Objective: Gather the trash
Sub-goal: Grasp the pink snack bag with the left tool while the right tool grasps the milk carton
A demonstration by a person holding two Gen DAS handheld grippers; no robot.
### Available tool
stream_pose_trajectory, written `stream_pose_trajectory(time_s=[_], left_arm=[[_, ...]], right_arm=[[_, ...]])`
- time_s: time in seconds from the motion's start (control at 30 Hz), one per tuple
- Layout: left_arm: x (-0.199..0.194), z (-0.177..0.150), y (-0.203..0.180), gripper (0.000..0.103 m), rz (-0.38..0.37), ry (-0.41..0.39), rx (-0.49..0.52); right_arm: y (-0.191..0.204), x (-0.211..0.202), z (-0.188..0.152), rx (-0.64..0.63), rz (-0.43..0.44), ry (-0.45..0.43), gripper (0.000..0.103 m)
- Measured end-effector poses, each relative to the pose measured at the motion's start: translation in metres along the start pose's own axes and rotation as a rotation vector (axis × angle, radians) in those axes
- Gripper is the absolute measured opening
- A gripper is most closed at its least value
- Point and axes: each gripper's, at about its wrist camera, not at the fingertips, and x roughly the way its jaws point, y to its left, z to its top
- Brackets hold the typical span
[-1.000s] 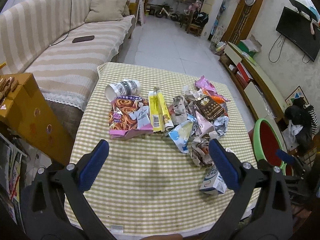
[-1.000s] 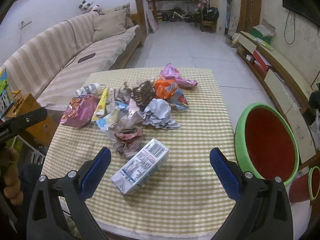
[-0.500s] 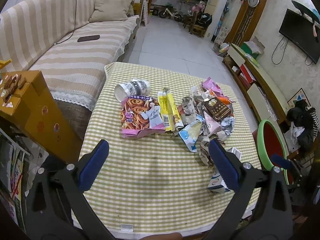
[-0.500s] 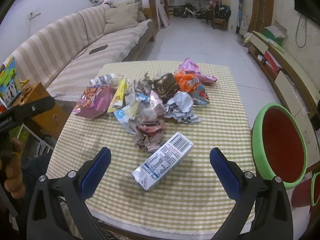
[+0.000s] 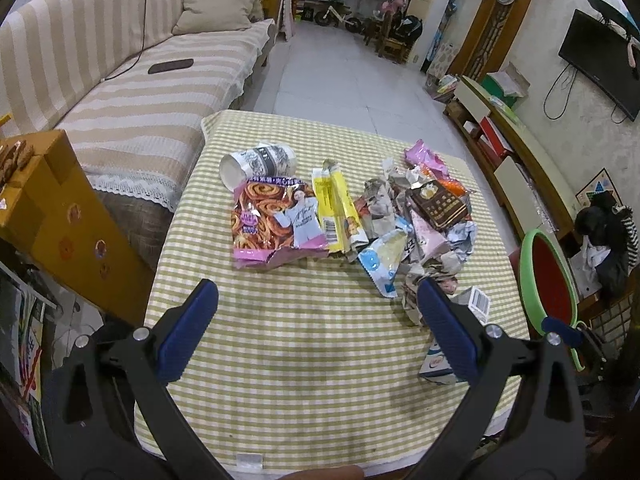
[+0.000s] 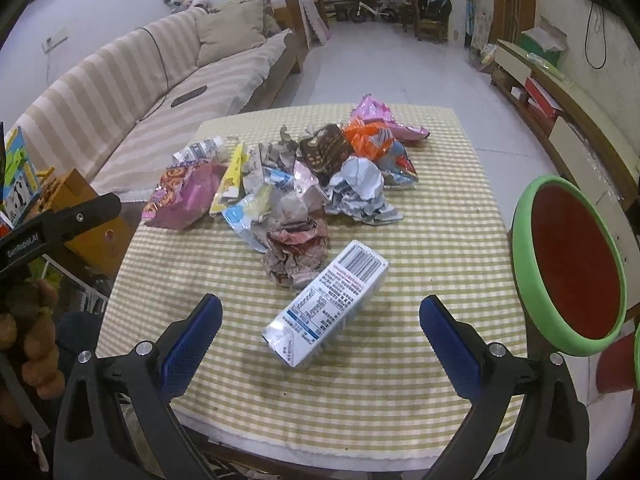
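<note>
Right wrist view: a dented white carton (image 6: 326, 305) lies flat on the counter (image 6: 440, 248) beside crumpled wrappers (image 6: 296, 184). Right tool (image 6: 320, 334) hovers above it, fingers apart; left tool (image 5: 318, 330) likewise spread.

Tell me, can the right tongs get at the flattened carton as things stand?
Probably yes: the right tongs are open, the carton lies straight ahead between them, apart from the crumpled pile, with nothing blocking.

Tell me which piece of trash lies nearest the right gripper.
The white rectangular drink carton with the barcode, lying on its side apart from the pile, just ahead of the open right gripper. The crumpled wrappers sit farther back.
</note>
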Motion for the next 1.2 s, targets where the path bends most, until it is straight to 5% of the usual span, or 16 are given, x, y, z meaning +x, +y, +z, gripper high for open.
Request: stream_pose_trajectory(time_s=[1.2], left_arm=[[0.117, 0.050, 0.030, 0.098, 0.106, 0.140, -0.028]], right_arm=[[-0.021, 0.087, 0.003, 0.149, 0.028, 0.188, 0.096]])
